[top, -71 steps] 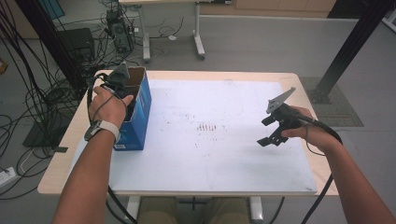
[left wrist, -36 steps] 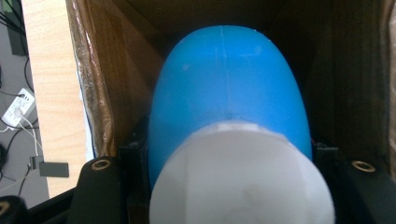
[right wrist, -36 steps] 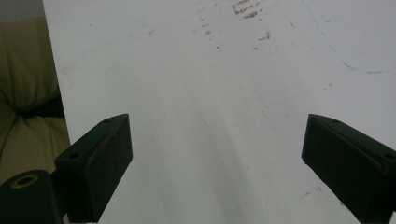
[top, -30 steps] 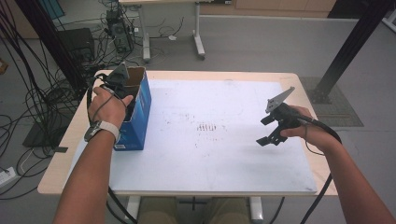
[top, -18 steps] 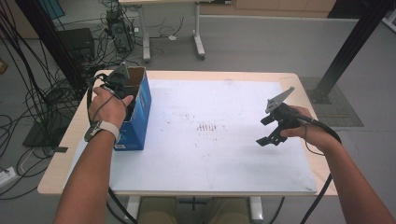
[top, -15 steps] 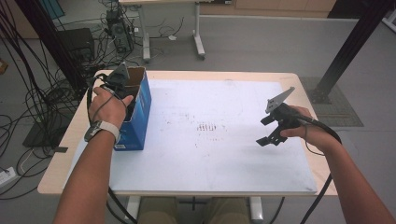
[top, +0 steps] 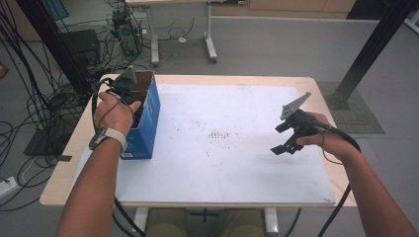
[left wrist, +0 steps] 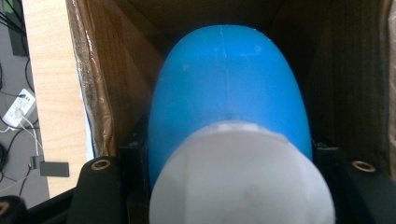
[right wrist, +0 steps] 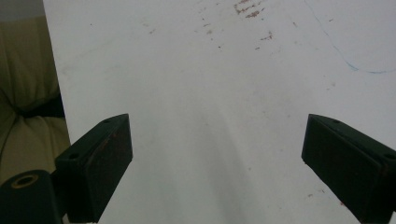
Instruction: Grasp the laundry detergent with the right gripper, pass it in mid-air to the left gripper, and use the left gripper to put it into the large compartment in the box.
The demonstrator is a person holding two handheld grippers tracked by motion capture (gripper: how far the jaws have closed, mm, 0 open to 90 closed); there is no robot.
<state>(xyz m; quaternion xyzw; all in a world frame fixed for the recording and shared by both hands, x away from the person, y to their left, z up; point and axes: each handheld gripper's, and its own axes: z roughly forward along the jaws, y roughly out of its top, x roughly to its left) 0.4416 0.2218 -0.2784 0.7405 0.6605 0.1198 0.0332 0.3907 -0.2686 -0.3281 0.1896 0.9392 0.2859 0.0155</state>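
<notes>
Here the left tongs (left wrist: 229, 186) clamp a smooth blue, white-capped bottle (left wrist: 229, 102) inside the box (top: 148, 113); right tongs (right wrist: 215, 163) gape wide.

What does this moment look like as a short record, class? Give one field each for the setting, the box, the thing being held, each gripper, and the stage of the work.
Setting: a table with a white board on top, seen from above.
Box: an open blue cardboard box at the table's left edge.
Held thing: a blue and white bottle, inside the box.
Left gripper: reaching into the box, jaws shut on the bottle's sides.
Right gripper: jaws open and empty, above the bare board.
Stage: the bottle is gripped inside the box; whether it is going in or out cannot be told.
</notes>
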